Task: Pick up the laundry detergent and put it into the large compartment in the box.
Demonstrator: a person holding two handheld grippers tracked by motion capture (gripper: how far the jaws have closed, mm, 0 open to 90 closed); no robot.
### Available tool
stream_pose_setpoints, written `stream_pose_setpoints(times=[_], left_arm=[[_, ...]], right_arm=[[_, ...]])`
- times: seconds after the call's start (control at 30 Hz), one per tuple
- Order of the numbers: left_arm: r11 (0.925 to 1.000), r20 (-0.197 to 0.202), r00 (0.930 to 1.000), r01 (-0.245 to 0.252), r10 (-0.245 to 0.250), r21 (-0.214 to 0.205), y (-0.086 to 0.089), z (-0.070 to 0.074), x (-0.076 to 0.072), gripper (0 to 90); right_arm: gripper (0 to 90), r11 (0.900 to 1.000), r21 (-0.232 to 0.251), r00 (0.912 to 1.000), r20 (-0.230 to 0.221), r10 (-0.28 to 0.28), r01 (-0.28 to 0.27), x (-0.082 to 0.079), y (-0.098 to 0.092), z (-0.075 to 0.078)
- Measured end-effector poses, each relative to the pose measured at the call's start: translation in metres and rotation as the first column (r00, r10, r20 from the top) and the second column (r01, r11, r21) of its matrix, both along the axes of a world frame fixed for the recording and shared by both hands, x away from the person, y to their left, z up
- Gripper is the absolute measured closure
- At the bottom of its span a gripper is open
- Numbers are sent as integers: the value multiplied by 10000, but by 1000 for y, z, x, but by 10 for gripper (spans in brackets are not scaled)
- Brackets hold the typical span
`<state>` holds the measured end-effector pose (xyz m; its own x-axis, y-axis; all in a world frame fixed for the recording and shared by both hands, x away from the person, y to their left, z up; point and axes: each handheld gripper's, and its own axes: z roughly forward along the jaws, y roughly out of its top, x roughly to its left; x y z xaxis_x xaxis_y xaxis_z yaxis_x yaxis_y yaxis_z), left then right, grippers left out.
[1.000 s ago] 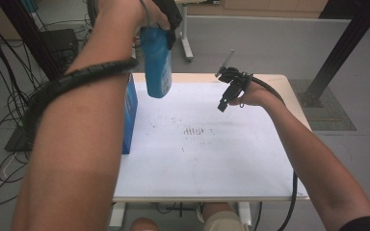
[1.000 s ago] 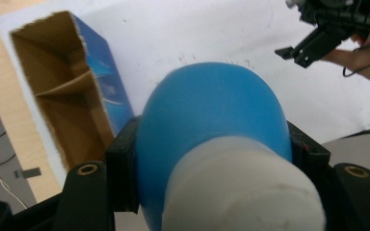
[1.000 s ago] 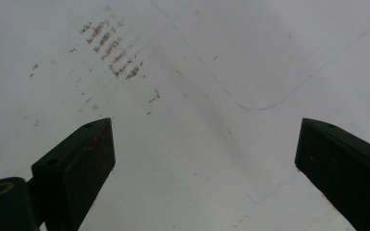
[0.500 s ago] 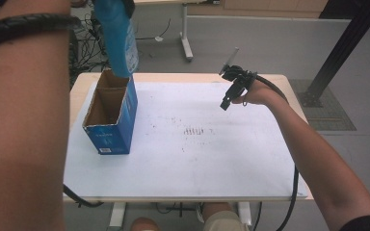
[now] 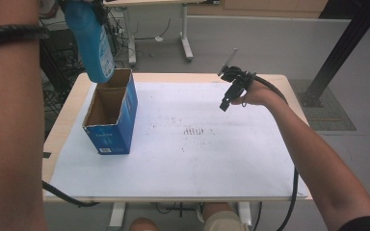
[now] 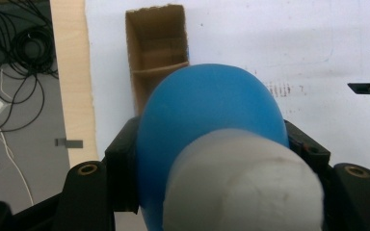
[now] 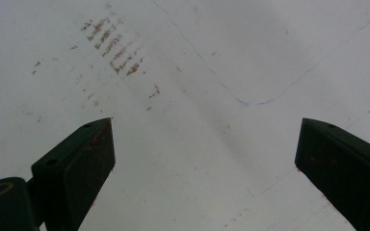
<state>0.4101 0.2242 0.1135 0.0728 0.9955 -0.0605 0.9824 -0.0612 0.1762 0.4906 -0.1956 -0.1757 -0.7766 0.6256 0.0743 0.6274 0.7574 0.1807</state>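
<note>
My left gripper is shut on a blue bottle with a pale grey cap, its jaws pressed on both sides. In the high view the blue bottle hangs base down, just above the far end of an open blue cardboard box. The box has a divider and looks empty. My right gripper hovers open over the far right of the white mat. Nothing lies between the right gripper's jaws.
The mat covers a wooden table and has brown scuff marks in the middle. Cables lie on the floor to the left. A black post stands at the far right. A person's knees show under the near edge.
My left arm has swung left with the bottle, from over the mat to above the box's far end, uncovering the box. The right gripper has stayed put.
</note>
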Motion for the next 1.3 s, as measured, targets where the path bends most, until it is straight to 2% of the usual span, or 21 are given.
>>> stream_pose_setpoints(times=[0.5,0.9,1.3], left_arm=[[9992,-314,9987,-395,398,108,16,-53,18,380],[9991,-622,9972,-421,427,103,23,-98,30,380],[9991,-940,9947,-420,424,62,29,-144,35,379]], right_arm=[[64,9999,-111,10000,3,81,-81,-3,1,0],[64,9996,-241,9998,-47,174,-176,-2,6,-3],[64,9994,-283,9998,-68,212,-214,-2,8,-6]])
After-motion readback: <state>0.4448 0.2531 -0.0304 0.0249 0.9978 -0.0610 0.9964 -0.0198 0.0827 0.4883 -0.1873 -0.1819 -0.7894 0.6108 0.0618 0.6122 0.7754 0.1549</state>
